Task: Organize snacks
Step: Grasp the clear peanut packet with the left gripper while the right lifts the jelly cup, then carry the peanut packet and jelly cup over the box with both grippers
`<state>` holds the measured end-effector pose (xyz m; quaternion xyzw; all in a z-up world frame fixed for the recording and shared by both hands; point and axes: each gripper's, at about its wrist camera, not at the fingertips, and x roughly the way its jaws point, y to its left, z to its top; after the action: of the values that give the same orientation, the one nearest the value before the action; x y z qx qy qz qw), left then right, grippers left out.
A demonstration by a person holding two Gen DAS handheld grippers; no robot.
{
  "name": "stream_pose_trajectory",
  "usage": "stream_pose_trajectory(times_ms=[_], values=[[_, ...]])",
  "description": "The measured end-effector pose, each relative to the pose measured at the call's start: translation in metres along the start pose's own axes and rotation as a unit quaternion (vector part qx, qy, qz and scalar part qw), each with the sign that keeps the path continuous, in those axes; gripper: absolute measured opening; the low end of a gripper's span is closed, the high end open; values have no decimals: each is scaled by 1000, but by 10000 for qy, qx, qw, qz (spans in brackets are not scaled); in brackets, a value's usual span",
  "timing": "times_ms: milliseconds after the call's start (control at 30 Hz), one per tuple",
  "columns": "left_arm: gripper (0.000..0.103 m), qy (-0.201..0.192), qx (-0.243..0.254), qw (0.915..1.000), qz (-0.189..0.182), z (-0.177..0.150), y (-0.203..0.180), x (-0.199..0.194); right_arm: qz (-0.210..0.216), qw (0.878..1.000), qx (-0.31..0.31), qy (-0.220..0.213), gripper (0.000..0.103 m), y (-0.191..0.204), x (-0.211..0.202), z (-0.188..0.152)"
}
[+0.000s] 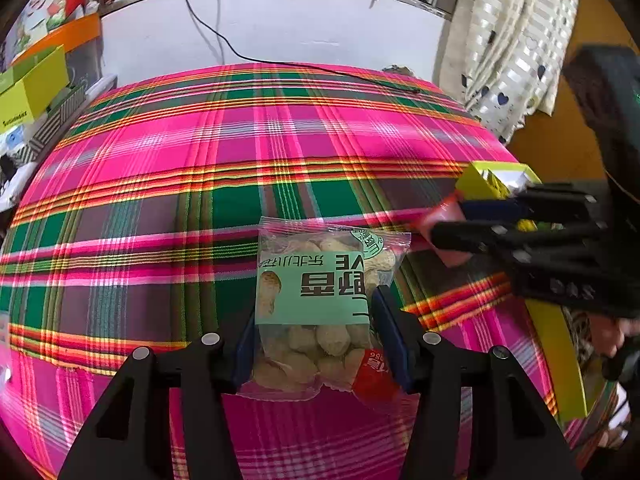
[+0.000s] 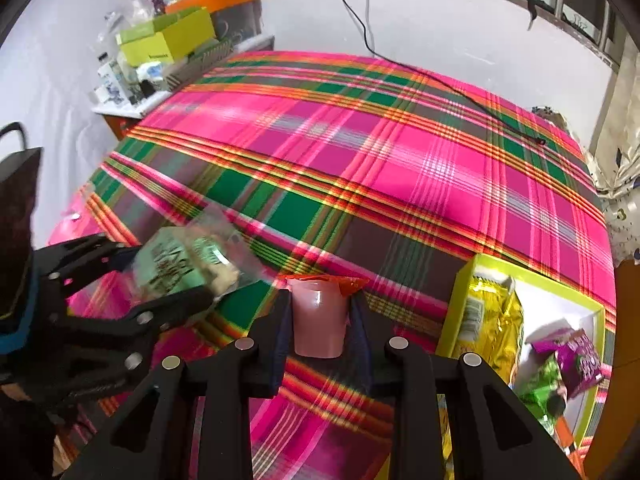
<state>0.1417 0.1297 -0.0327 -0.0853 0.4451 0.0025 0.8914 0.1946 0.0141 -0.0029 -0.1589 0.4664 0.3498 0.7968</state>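
My left gripper [image 1: 316, 320] is shut on a clear bag of peanuts with a green label [image 1: 320, 292], held above the plaid tablecloth; it also shows in the right wrist view [image 2: 188, 264]. My right gripper [image 2: 320, 308] is shut on a small pink jelly cup with an orange-red lid [image 2: 318, 320], also visible in the left wrist view [image 1: 446, 228]. A yellow-green box [image 2: 468, 280] lies at the right, holding a gold packet [image 2: 494, 316], a purple packet [image 2: 580, 360] and a green packet [image 2: 540, 388].
The pink, green and orange plaid cloth [image 1: 240, 152] covers the table. A black cable [image 1: 320, 68] lies across its far edge. A side shelf with lime boxes [image 2: 168, 40] and bottles stands at the far left. A curtain [image 1: 512, 40] hangs at the right.
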Motion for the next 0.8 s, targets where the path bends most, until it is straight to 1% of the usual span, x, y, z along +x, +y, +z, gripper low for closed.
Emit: stream_pose_trajectory(times_ms=[100, 267, 433, 533, 667, 800], values=[[50, -56, -47, 9999, 103, -1, -3, -2, 56, 9998, 42, -161, 26, 1, -16, -7], [48, -199, -240, 9992, 243, -7, -9, -14, 160, 9990, 126, -400, 26, 2, -41, -21], [48, -496, -599, 9963, 367, -15, -18, -40, 214, 9973, 254, -653, 26, 0, -70, -37], [48, -652, -731, 9942, 454, -20, -26, -58, 249, 9957, 337, -825, 26, 0, -89, -48], [48, -885, -768, 9919, 490, -26, -41, -83, 273, 9933, 408, -1050, 26, 0, -115, -63], [48, -1065, -750, 9905, 446, -31, -56, -104, 264, 9915, 443, -1194, 26, 1, -133, -78]])
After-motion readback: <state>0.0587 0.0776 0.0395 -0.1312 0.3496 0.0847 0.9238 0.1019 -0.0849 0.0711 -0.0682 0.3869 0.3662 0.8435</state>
